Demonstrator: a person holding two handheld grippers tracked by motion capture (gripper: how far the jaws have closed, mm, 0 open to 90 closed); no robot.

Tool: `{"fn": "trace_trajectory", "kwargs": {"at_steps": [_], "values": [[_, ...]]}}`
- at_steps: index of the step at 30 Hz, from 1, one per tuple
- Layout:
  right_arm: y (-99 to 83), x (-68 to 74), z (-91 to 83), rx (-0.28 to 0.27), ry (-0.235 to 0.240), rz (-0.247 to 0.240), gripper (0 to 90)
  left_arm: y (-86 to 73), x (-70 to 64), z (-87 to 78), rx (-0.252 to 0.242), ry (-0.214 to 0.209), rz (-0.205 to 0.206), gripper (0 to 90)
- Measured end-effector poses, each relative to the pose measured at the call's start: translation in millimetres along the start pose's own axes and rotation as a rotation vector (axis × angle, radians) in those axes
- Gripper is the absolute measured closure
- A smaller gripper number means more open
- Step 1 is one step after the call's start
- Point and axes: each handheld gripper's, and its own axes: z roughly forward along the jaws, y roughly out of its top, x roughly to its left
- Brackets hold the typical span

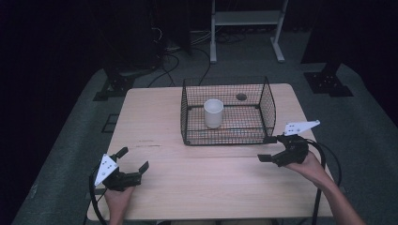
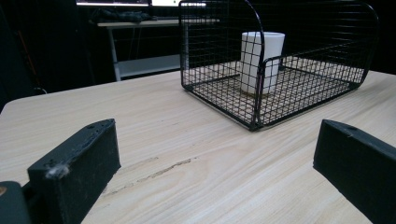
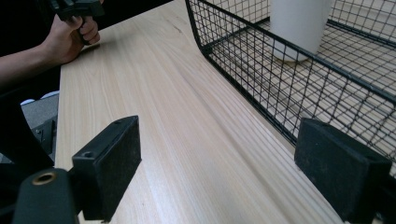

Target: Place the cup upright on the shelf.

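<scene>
While the person's two hands rest low in the high view, the left gripper [image 1: 135,159] at lower left and the right gripper [image 1: 266,149] at centre right both gape empty, and a white cup [image 1: 213,113] stands upright inside the wire basket [image 1: 187,119] mid-table [image 1: 155,122]. Along the left gripper view, parted jaws frame the basket and cup at upper centre. Along the right gripper view, the spread jaws sit beside the basket's near wall, the cup at top right, the other hand [image 3: 70,39] upper left.

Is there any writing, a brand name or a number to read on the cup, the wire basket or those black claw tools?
None can be read.
White cup: plain, no print showing.
Wire basket: bare black mesh, no tag.
Left gripper and right gripper: small dark dots on their grey plates, no letters.
Table: bare wood grain.
</scene>
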Motion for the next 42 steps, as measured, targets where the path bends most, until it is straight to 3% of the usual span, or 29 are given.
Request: {"fn": "trace_trajectory", "kwargs": {"at_steps": [11, 22, 28, 42], "values": [[-13.8, -1.6, -9.9, -0.032, -0.027, 0.024, 13.7, 0.0, -0.3, 0.2, -0.001, -0.002, 0.001, 0.0], [-41.3, -3.4, -18.8, -0.041, -0.056, 0.074, 13.7, 0.0, -0.6, 0.4, -0.002, 0.000, 0.003, 0.0], [-55.7, -3.1, -25.7, -0.074, -0.082, 0.094, 13.7, 0.0, -0.7, 0.5, -0.002, 0.001, 0.004, 0.0], [-80.8, 9.3, -37.8, -0.146, -0.147, 0.108, 13.7, -0.1, -0.7, 0.6, -0.003, 0.001, 0.003, 0.0]]}}
